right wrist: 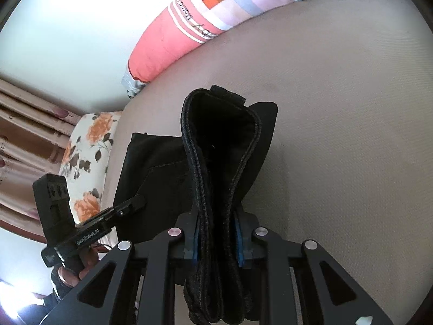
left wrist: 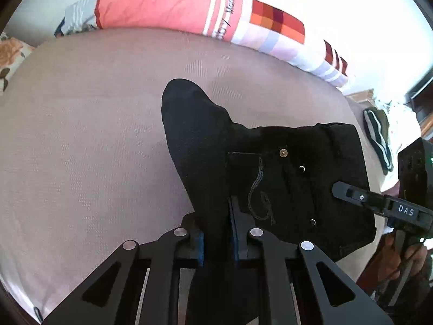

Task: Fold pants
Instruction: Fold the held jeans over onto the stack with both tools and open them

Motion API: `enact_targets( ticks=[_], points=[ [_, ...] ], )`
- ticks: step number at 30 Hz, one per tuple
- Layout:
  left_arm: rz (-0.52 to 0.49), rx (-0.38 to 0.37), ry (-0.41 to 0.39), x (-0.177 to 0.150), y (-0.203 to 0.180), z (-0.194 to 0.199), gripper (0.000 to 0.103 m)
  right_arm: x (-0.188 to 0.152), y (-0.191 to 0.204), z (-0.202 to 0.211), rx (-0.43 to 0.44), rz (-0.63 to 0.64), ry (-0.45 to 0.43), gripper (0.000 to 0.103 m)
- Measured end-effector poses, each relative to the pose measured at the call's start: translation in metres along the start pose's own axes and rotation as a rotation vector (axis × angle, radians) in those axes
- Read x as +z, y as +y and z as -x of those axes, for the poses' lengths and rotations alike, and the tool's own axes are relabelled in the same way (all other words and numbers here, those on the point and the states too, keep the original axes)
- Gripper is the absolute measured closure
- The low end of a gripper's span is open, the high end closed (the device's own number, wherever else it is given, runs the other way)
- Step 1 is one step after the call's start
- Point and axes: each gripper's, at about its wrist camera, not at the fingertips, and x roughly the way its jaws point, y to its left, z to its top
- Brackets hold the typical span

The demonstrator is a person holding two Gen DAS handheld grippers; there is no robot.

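The pants [left wrist: 284, 178] are black with a brass-coloured button. The bed [left wrist: 94, 135] is plain taupe. The long pillow [left wrist: 162, 5] is coral pink with white stripes and an orange-red check patch; another pillow [right wrist: 86, 149] is white with orange flowers.

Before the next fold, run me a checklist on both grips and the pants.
1. Left gripper shut on pants: ok.
2. Right gripper shut on the waistband: ok.
3. Layers bunched evenly in the right jaws: cannot tell.
4. Pants lying flat on the bed: not ok, one part stands up.
5. Bed beyond the pants free of clutter: ok.
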Motion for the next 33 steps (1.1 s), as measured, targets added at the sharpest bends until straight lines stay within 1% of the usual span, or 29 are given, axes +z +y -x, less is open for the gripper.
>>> enact_targets(
  ticks=[4,11,18,24,30,32,33],
  points=[
    [0.010,0.027,-0.031,0.024,0.010,-0.002,0.089,0.024,0.011,-0.013,0.012,0.032,-0.007,0.084],
    [0.004,0.081,-0.068,0.067,0.023,-0.014,0.089,0.067,0.022,-0.039,0.032,0.034,-0.014,0.084],
    [0.008,0.090,-0.082,0.104,0.035,-0.028,0.089,0.104,0.026,-0.060,0.032,0.018,-0.023,0.084],
    [0.023,0.094,-0.098,0.138,0.042,-0.036,0.089,0.134,0.034,-0.069,0.019,0.040,-0.037,0.084],
    [0.028,0.105,-0.101,0.155,0.051,-0.052,0.089,0.150,0.033,-0.080,0.001,0.037,-0.054,0.084],
    [0.026,0.124,-0.088,0.156,0.057,-0.063,0.089,0.152,0.030,-0.085,-0.030,0.044,-0.061,0.084],
    [0.028,0.147,-0.079,0.155,0.060,-0.070,0.088,0.152,0.027,-0.089,-0.067,0.049,-0.066,0.084]
  ],
)
